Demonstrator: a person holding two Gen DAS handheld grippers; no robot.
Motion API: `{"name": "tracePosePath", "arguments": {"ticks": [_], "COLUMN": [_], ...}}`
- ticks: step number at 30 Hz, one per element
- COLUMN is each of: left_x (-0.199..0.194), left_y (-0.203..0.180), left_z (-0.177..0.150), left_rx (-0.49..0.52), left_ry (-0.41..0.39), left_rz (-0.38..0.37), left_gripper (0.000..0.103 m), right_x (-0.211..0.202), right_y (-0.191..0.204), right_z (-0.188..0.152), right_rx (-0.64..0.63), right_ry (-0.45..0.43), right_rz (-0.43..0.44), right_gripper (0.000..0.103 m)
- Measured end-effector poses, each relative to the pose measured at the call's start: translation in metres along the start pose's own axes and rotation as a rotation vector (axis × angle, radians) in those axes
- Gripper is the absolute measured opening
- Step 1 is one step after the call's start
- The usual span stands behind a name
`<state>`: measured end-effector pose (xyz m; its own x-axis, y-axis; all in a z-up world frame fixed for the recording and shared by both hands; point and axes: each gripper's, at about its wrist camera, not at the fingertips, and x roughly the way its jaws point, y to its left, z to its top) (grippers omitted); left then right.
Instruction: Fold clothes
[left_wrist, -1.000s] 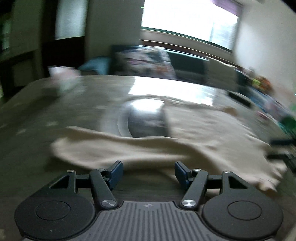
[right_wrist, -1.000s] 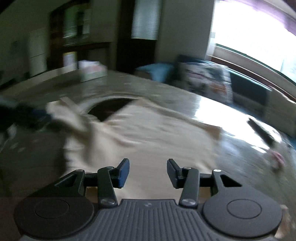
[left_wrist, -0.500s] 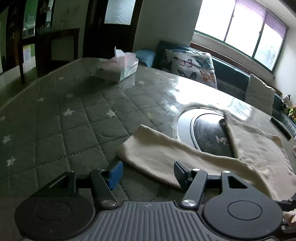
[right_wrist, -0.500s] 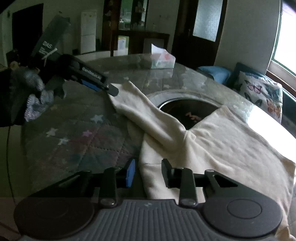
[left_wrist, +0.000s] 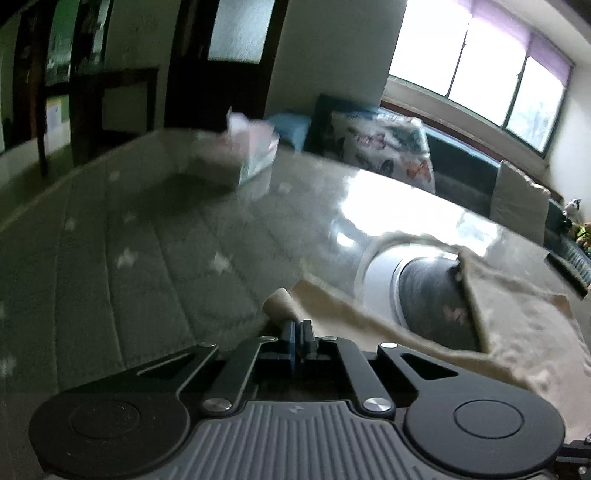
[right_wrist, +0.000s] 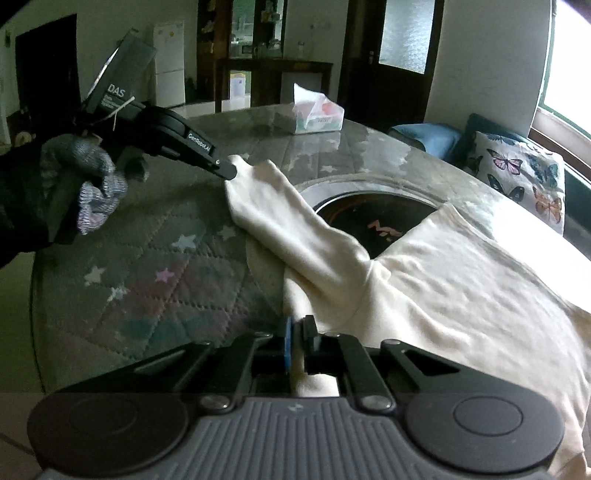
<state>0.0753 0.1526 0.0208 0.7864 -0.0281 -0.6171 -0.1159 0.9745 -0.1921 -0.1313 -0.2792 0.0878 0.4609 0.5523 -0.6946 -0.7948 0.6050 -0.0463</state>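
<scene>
A cream long-sleeved shirt (right_wrist: 443, 280) lies spread on the quilted table cover, partly over a round dark inset. My left gripper (left_wrist: 298, 330) is shut on the cuff end of the sleeve (left_wrist: 282, 304); in the right wrist view it (right_wrist: 225, 170) pinches the sleeve tip (right_wrist: 243, 164) and holds it a little off the table. My right gripper (right_wrist: 297, 332) is shut on the shirt's near edge, below the armpit. The sleeve (right_wrist: 291, 225) stretches between the two gripping points.
A tissue box (right_wrist: 317, 114) stands at the table's far side, also in the left wrist view (left_wrist: 255, 155). The round dark inset (right_wrist: 373, 218) sits mid-table. A sofa with butterfly cushions (right_wrist: 517, 177) lies beyond the table. The quilted cover (right_wrist: 155, 251) spreads to the left.
Both grippers have closed: the left on the sleeve cuff, the right on the shirt's near edge. The left has lifted the sleeve end slightly.
</scene>
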Motion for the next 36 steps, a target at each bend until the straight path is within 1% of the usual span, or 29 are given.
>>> {"name": "tracePosePath", "arguments": {"ticks": [4,7,8,12,13,16,18,19,21,22,23,27,32,34,36], "left_x": [-0.021,-0.028,-0.027,-0.014,-0.012,-0.008,-0.011,-0.012,-0.015,-0.015,-0.014,-0.007,-0.004,-0.004,-0.005], "left_y": [-0.007,-0.008,-0.007,0.001,0.004,0.013,0.016,0.017,0.015,0.015,0.014,0.013,0.012,0.012,0.012], "left_z": [0.012,0.015,0.012,-0.001,-0.004,-0.009,-0.012,-0.013,-0.015,-0.016,-0.018,-0.021,-0.023,-0.023,-0.024], "left_rx": [0.027,0.031,0.029,0.015,0.012,-0.011,-0.030,-0.037,-0.042,-0.045,-0.049,-0.073,-0.100,-0.112,-0.118], "left_ry": [-0.088,-0.111,-0.097,-0.026,-0.012,0.019,0.025,0.025,0.024,0.026,0.028,0.048,0.049,0.045,0.037], "left_rz": [0.007,0.012,0.019,0.032,0.036,0.055,0.054,0.051,0.044,0.046,0.046,0.051,0.065,0.070,0.087], "left_gripper": [0.002,0.002,0.002,0.002,0.003,0.005,0.009,0.014,0.036,0.052,0.052,0.052,0.051,0.051,0.050], "right_x": [-0.023,-0.030,-0.030,-0.013,-0.012,-0.018,-0.026,-0.029,-0.028,-0.024,-0.020,-0.006,0.000,-0.002,-0.003], "right_y": [-0.008,-0.008,-0.006,0.004,0.005,0.000,-0.007,-0.012,-0.020,-0.023,-0.024,-0.012,0.013,0.015,0.011], "right_z": [0.005,0.004,0.002,-0.010,-0.012,-0.010,-0.005,-0.003,-0.002,-0.003,-0.004,-0.010,-0.016,-0.015,-0.015], "right_rx": [0.035,0.017,0.005,-0.046,-0.048,-0.028,-0.001,0.017,0.049,0.068,0.073,0.029,-0.085,-0.088,-0.059], "right_ry": [-0.047,-0.059,-0.052,0.018,0.024,0.013,-0.018,-0.033,-0.040,-0.030,-0.019,0.000,0.005,-0.001,-0.005], "right_rz": [0.061,0.090,0.098,0.127,0.135,0.160,0.148,0.136,0.097,0.061,0.036,0.005,-0.012,-0.021,-0.029], "right_gripper": [0.005,0.005,0.005,0.006,0.010,0.011,0.011,0.011,0.012,0.012,0.012,0.012,0.012,0.012,0.012]}}
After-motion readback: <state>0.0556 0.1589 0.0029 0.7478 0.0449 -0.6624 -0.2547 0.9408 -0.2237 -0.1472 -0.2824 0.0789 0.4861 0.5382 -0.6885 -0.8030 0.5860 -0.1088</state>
